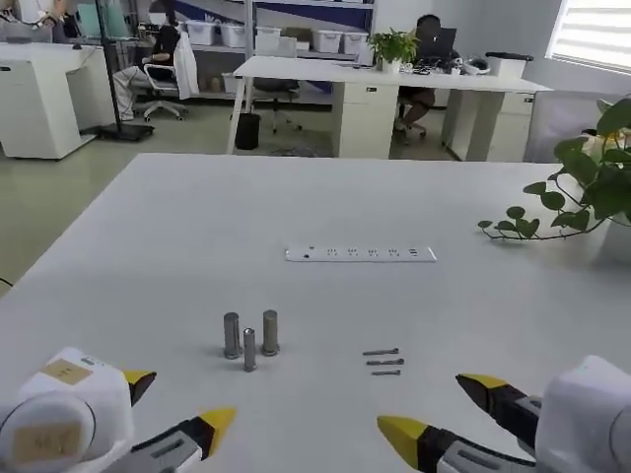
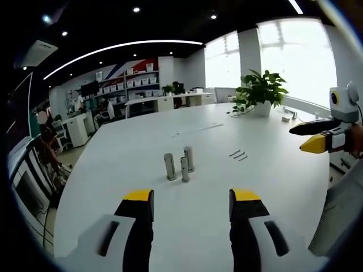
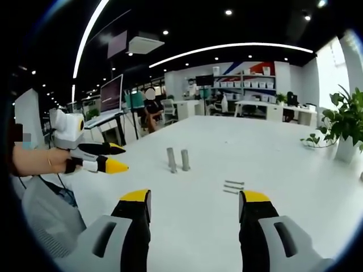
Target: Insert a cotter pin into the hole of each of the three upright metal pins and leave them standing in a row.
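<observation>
**A:** Why are your grippers held low at the near side of the table (image 1: 414, 197)?

**B:** Nothing is picked up yet. Your left gripper (image 1: 182, 399) and right gripper (image 1: 429, 402) both have their jaws spread and empty.

**A:** Where is the work?

**B:** The three metal pins (image 1: 249, 340) stand upright, clustered ahead of your left gripper. The cotter pins (image 1: 383, 362) lie flat to their right, so your right gripper likely fetches one while the left steadies a pin.
</observation>
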Tool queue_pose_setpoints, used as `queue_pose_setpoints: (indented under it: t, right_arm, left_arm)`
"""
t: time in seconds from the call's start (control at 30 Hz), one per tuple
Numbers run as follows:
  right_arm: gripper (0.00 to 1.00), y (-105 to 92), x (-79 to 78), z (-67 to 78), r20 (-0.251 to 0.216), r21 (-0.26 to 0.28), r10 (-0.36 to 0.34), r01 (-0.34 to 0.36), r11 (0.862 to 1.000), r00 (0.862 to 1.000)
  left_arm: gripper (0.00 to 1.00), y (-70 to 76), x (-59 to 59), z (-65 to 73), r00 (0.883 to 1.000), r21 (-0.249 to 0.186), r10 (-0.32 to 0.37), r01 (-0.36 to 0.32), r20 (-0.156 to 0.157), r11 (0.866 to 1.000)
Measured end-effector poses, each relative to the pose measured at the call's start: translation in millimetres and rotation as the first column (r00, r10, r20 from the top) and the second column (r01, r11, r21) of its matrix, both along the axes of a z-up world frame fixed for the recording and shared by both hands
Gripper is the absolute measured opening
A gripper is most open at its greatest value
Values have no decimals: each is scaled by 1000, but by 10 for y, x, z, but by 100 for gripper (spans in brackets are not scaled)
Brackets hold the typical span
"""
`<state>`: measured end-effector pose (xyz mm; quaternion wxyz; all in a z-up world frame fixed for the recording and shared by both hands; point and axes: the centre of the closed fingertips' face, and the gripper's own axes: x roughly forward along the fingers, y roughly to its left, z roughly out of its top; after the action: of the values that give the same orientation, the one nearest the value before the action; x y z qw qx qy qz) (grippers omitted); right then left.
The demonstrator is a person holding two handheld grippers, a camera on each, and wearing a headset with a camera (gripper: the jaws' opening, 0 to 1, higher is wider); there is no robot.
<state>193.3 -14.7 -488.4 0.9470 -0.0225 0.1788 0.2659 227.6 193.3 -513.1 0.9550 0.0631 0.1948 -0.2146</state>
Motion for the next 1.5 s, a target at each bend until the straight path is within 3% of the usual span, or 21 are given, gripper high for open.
queue_pose_setpoints:
  t: [0.27,0.43,0.57,0.93,1.1,1.5]
  right_arm:
    - [60,3,54,-94,-35,-4,20,-21,1000,999]
    - [60,20,54,-129,-45,-12,35,-36,999,998]
    - [59,19,54,-145,-46,-18,38,-39,999,998]
    - [57,43,110,-234,-64,-23,48,-49,999,997]
    - [57,68,148,-254,-67,-27,55,-57,998,996]
    - [53,33,206,-398,-105,-21,24,-27,999,994]
  left_arm:
    - [42,-108,285,-132,998,26,-66,67,-14,997]
    - [40,-173,455,-226,996,-23,-84,84,-30,996]
    - [37,-206,570,-336,994,-1,-101,101,-34,995]
    - [27,-315,856,-445,989,6,-146,146,-3,989]
    - [24,-357,1003,-469,988,-18,-152,152,0,988]
    - [9,-432,1149,-587,984,-24,-180,180,-9,983]
